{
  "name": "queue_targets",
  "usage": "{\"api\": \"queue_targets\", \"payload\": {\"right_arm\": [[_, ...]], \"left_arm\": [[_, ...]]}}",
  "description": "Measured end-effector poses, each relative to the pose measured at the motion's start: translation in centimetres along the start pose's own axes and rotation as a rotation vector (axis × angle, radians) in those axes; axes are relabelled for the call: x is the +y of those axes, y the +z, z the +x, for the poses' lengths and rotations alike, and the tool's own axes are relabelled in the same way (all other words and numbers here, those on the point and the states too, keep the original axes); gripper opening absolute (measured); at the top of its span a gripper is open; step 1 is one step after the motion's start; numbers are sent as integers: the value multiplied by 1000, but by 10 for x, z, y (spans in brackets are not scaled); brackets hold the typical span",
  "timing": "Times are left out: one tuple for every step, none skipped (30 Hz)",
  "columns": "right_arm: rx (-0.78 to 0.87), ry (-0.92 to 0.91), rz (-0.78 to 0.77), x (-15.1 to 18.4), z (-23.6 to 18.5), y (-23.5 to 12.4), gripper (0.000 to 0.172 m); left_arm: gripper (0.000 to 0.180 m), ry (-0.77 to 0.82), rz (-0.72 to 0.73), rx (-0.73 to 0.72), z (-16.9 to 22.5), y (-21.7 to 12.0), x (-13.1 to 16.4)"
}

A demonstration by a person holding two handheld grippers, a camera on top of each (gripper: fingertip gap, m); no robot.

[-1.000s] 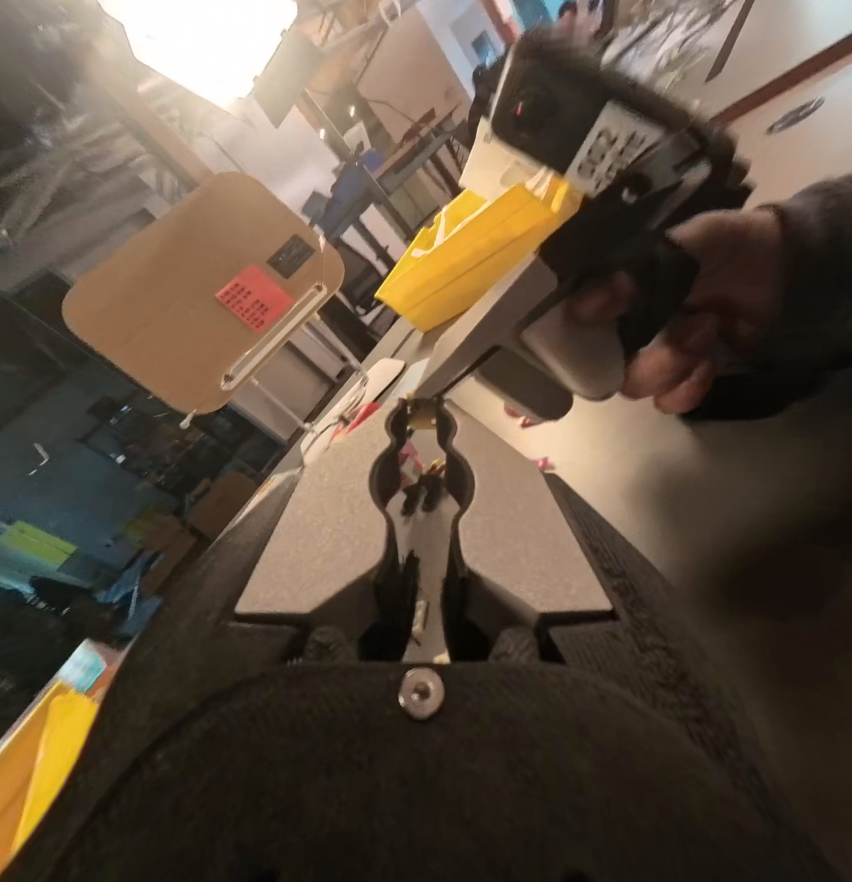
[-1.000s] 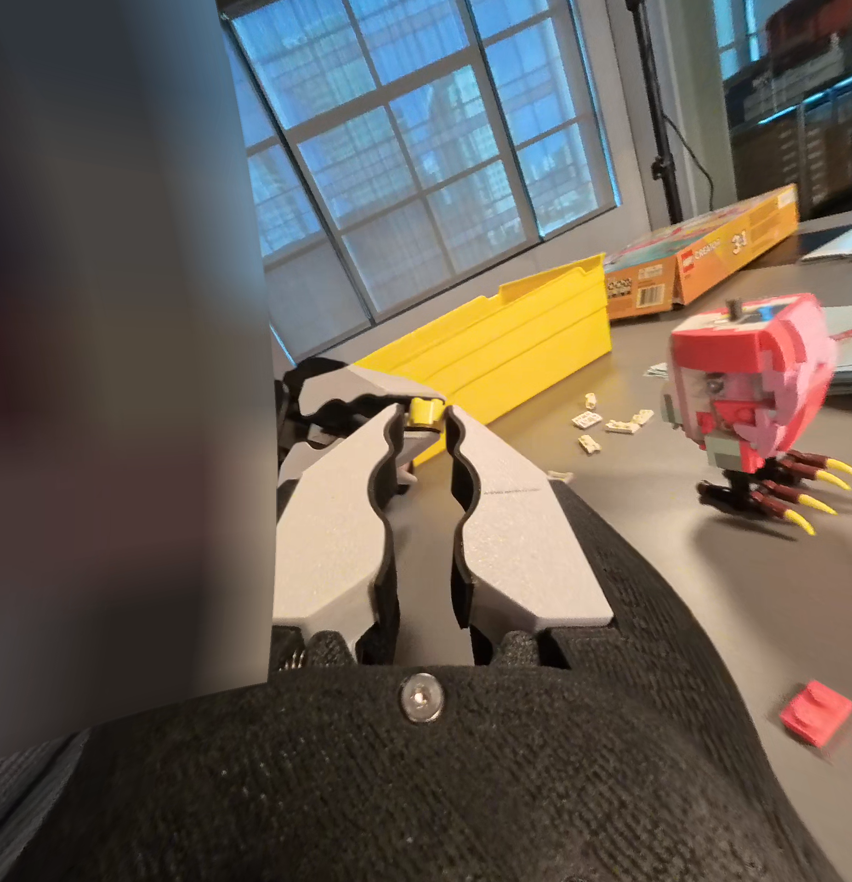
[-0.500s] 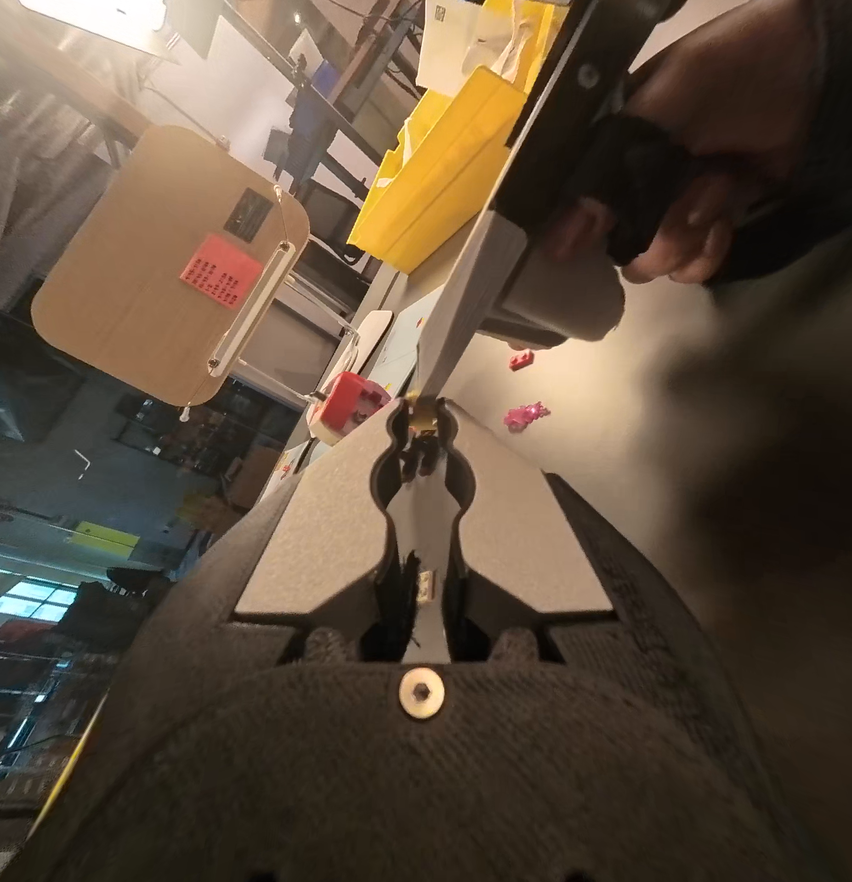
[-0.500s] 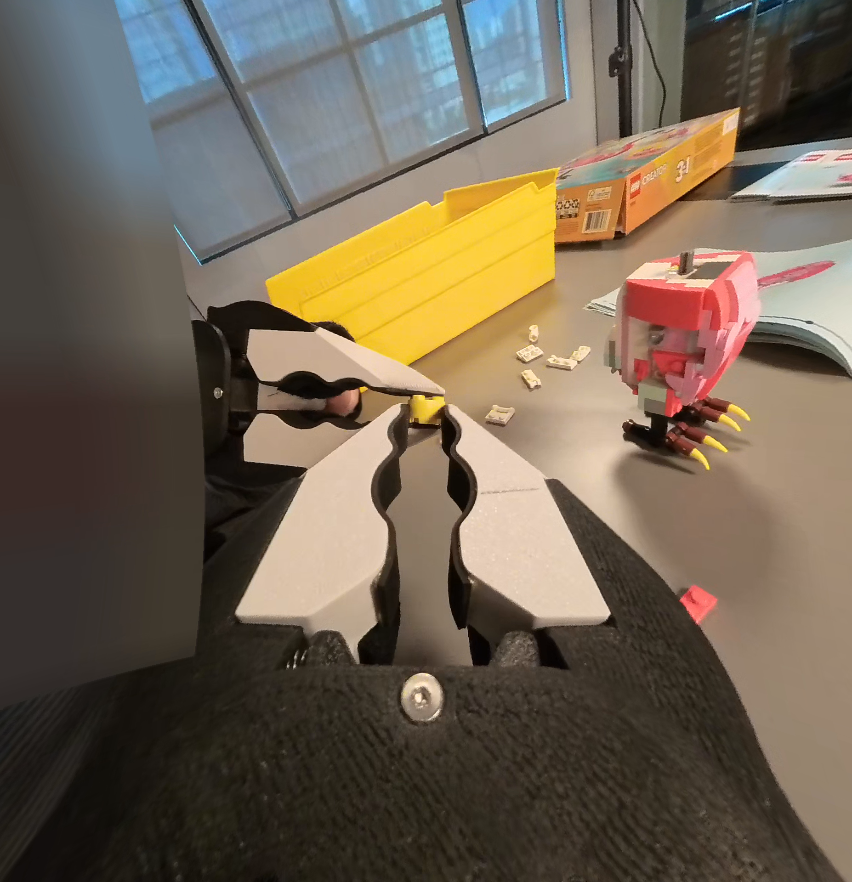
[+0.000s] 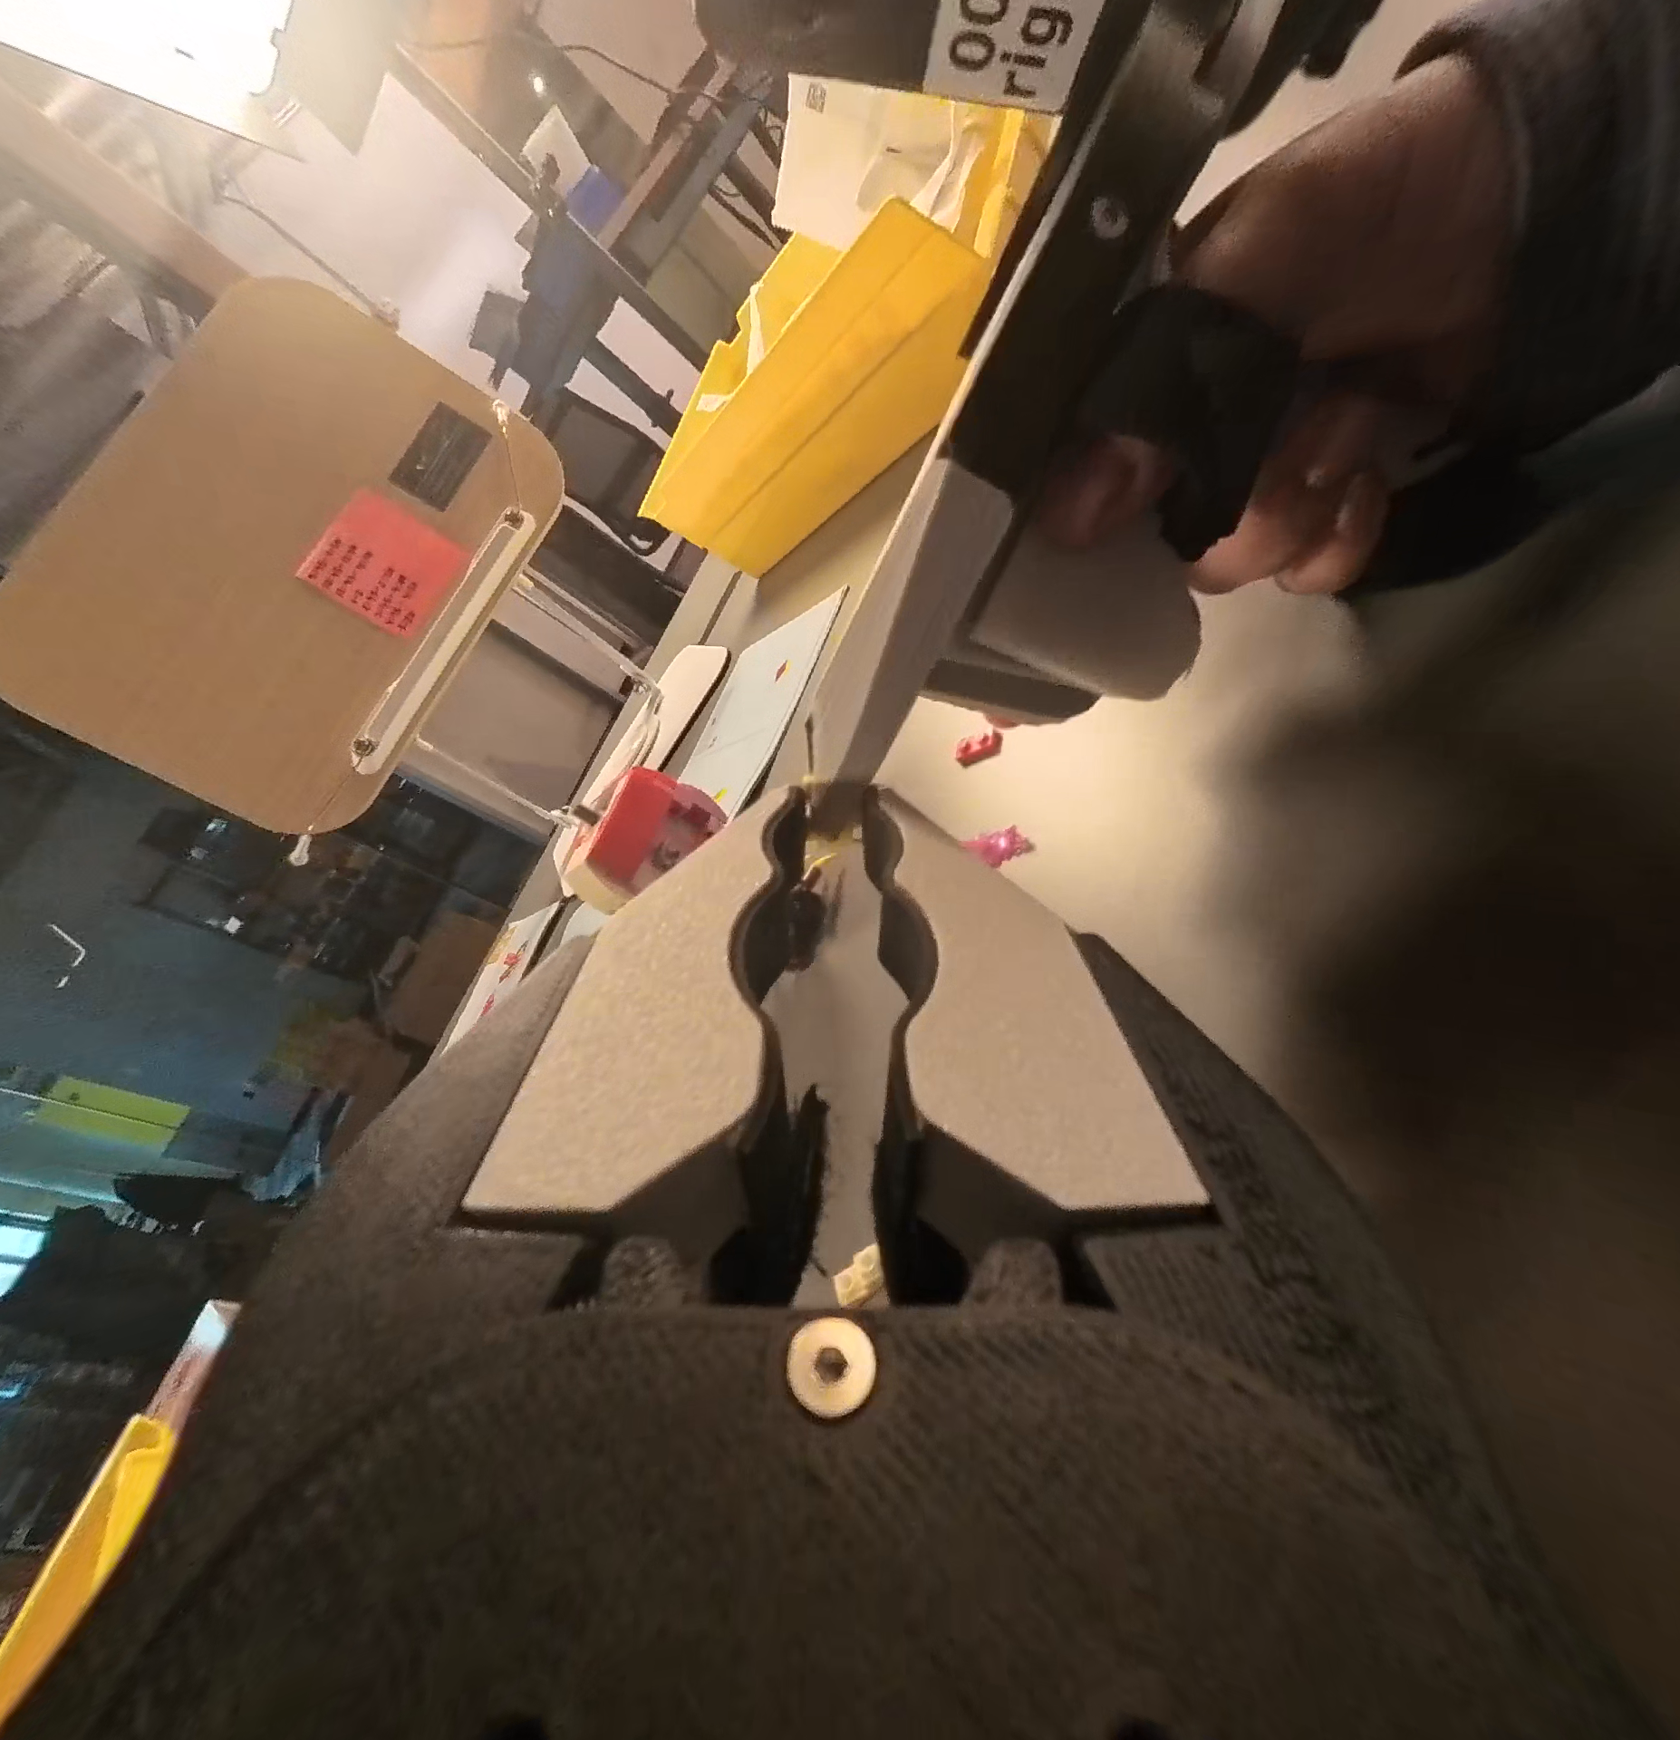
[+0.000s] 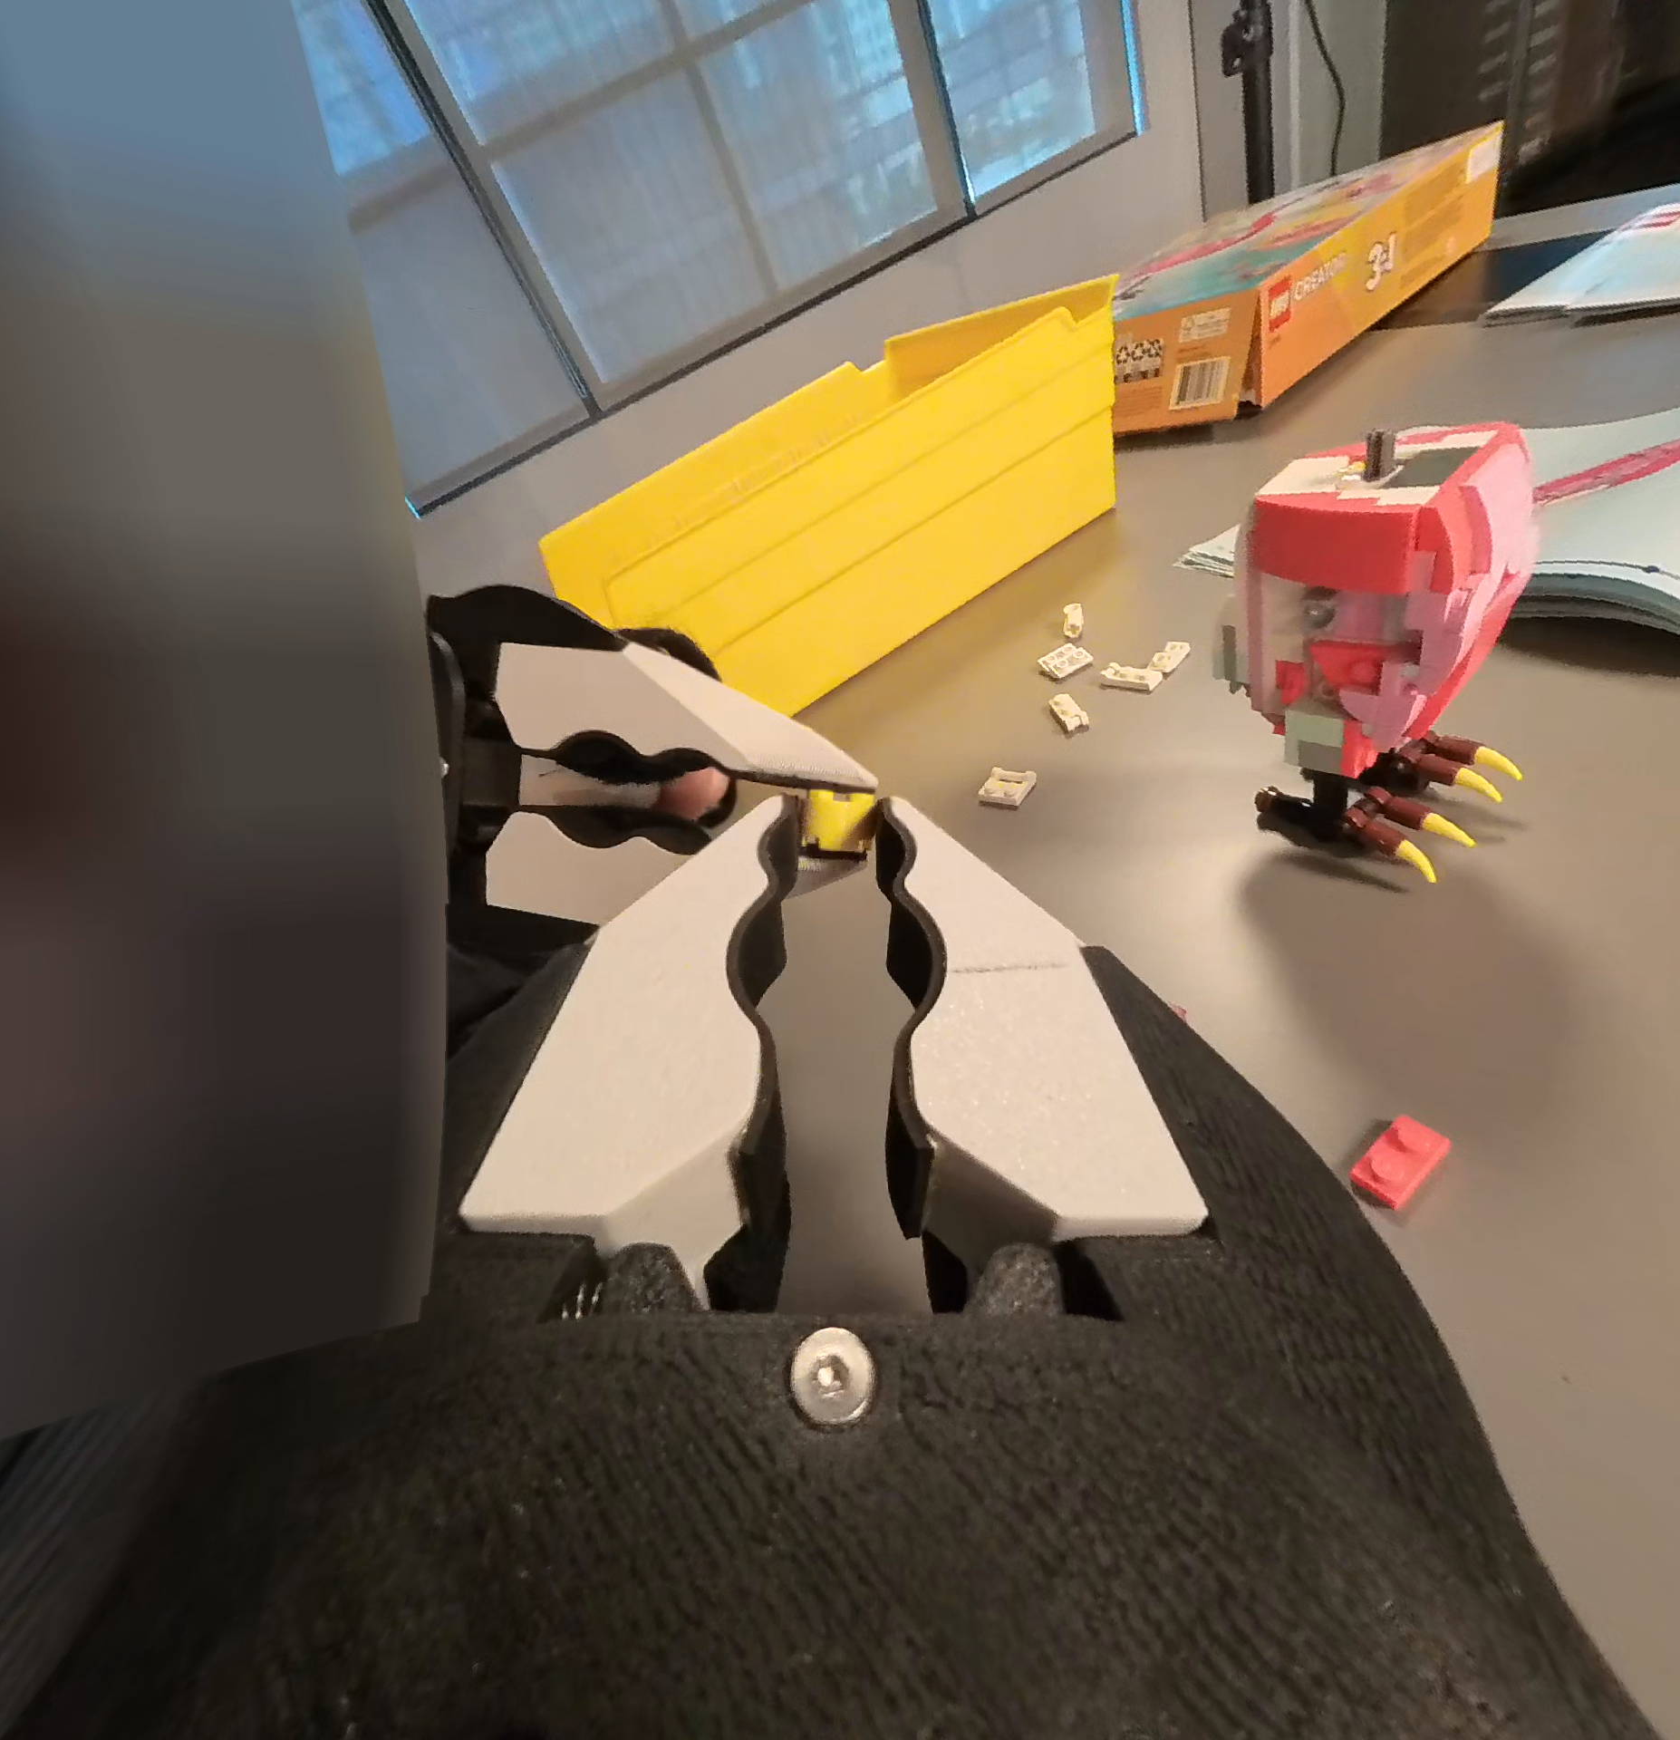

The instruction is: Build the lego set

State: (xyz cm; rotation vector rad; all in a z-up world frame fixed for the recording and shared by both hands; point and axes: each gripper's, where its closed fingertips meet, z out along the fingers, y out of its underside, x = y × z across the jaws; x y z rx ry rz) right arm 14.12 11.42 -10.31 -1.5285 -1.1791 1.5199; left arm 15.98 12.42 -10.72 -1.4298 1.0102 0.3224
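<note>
My right gripper (image 6: 838, 819) is shut on a small yellow brick (image 6: 836, 817), held in the air above the grey table (image 6: 1194, 989). My left gripper (image 5: 836, 819) meets it from the left. Its fingers (image 6: 686, 716) close on the same brick from above and below. In the left wrist view the brick (image 5: 831, 829) shows dark and yellowish between my tips. One finger (image 5: 874, 678) of the right gripper, held by a hand (image 5: 1288, 377), reaches down to it. A red and pink brick bird (image 6: 1382, 603) with yellow claws stands to the right and also shows in the left wrist view (image 5: 648, 829).
A yellow bin (image 6: 846, 537) lies behind the grippers, with an orange box (image 6: 1307, 282) and an open booklet (image 6: 1618, 584) farther back. Several small white pieces (image 6: 1067, 664) and a red plate (image 6: 1399, 1160) lie on the table. Red (image 5: 977, 747) and pink (image 5: 996, 843) pieces lie beyond the tips.
Both grippers have stayed joined at the yellow brick while turning and shifting together. The left gripper's fingers have come further into the right wrist view.
</note>
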Motion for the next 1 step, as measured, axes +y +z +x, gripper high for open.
{"api": "queue_targets", "payload": {"right_arm": [[-14, -1, 7, -1, -2, -1, 14]], "left_arm": [[10, -17, 22, 0, 0, -1, -3]]}}
